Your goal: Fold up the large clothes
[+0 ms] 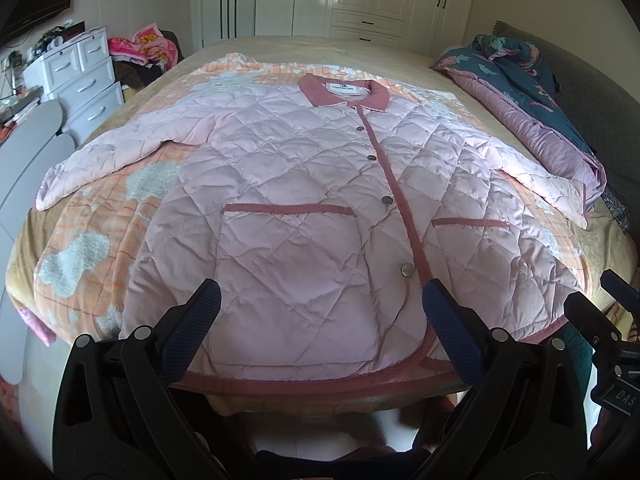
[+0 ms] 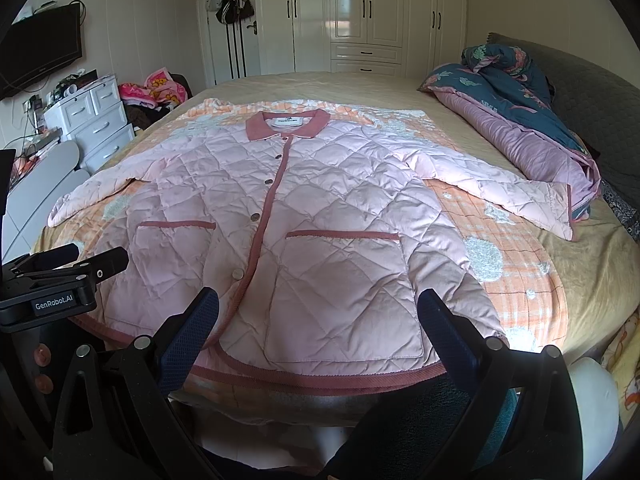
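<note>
A pale pink quilted jacket (image 1: 288, 184) (image 2: 312, 208) with dusty-rose trim lies flat and buttoned on the bed, collar far, hem at the near edge, both sleeves spread sideways. Two patch pockets face up. My left gripper (image 1: 320, 296) hovers open above the hem over the left pocket, nothing between its blue-padded fingers (image 1: 196, 320). My right gripper (image 2: 318, 304) is open too, above the hem at the right pocket, holding nothing. Each gripper shows at the edge of the other's view: the right gripper (image 1: 600, 320) and the left gripper (image 2: 60, 276).
An orange checked blanket (image 2: 516, 240) lies under the jacket on the tan bed (image 2: 360, 84). A rumpled blue-and-mauve duvet (image 2: 520, 120) is heaped at the right by the grey headboard. White drawers (image 1: 84, 84) and clutter stand left; white wardrobes (image 2: 380, 12) line the far wall.
</note>
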A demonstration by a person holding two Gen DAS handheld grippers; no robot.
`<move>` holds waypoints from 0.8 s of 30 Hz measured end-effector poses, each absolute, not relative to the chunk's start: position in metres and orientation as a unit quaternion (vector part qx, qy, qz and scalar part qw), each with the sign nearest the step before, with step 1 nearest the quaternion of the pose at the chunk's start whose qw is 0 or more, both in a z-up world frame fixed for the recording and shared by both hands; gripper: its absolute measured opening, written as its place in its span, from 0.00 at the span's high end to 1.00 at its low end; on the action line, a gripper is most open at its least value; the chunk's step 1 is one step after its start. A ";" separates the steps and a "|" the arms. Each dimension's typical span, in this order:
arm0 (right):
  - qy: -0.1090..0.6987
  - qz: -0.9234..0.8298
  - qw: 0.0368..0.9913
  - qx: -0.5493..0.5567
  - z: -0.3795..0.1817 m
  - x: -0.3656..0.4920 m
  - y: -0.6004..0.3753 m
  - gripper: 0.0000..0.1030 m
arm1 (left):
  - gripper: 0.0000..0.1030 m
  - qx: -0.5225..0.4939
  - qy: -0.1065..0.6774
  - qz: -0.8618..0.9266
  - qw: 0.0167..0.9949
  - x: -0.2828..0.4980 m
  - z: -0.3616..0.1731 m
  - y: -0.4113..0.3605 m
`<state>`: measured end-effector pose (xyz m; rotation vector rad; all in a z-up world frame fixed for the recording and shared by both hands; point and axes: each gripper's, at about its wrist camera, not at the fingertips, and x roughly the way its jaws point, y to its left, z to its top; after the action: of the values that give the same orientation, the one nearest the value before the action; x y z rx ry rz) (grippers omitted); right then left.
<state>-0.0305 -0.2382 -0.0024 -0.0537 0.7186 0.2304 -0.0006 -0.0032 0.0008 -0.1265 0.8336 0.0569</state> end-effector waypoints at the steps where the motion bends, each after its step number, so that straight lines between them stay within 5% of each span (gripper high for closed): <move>1: 0.351 0.112 0.929 -0.026 -0.002 -0.030 -0.239 0.04 | 0.08 -0.061 0.404 0.028 0.912 -0.001 0.001 -0.003; 24: 0.353 0.112 0.928 -0.026 -0.003 -0.027 -0.237 0.04 | 0.08 -0.059 0.405 0.029 0.912 0.000 0.000 -0.003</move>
<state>-0.0267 -0.2371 -0.0031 -0.0531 0.7241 0.2294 -0.0003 -0.0028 -0.0003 -0.1210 0.8341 0.0587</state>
